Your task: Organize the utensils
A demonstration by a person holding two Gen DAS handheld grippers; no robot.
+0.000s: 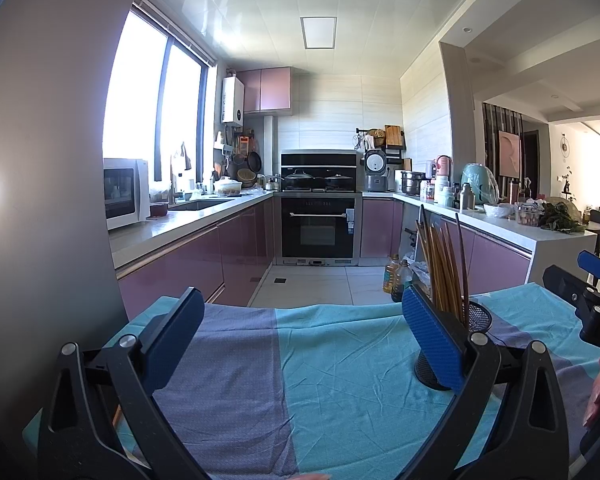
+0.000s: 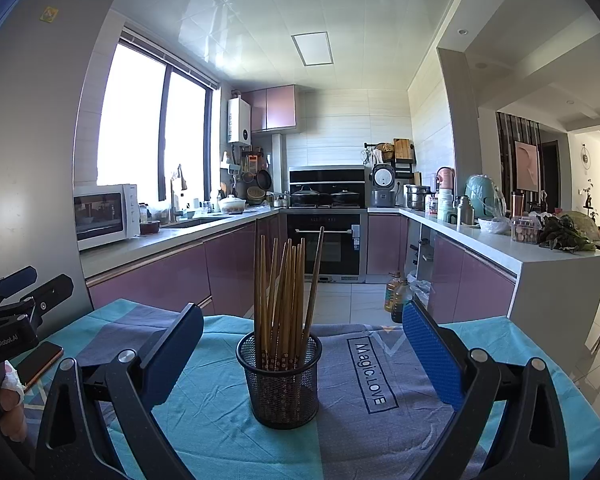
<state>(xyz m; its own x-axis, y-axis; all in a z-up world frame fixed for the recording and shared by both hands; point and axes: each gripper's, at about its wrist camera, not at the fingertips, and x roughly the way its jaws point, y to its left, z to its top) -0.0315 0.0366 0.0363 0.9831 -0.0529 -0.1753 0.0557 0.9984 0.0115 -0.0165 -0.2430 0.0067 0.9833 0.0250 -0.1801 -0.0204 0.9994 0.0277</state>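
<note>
Chopsticks (image 2: 284, 292) stand bundled in a black mesh holder (image 2: 279, 384), their long axes near upright, tips fanning slightly, the rightmost stick leaning away to the right of the bundle. The holder sits on the cloth-covered counter (image 2: 204, 408), on the seam where the teal panel meets the grey one, just left of the printed "Magic.LOVE" label (image 2: 371, 372).

From the holder outward: your right tongs (image 2: 302, 356) face it squarely, spread wide and gripping nothing, the holder centred between the two blue pads and a little ahead of them. Your left tongs (image 1: 302, 332) are likewise wide apart and empty, but from there the holder (image 1: 466, 332) lies off to the right, partly hidden behind the right-hand pad.

So your right hand looks the nearer and better lined up. With the sticks vertical, you would likely need to come in from above the holder's rim or pinch across the bundle.

A phone (image 2: 40, 362) lies well left of the holder, near the counter's edge.
</note>
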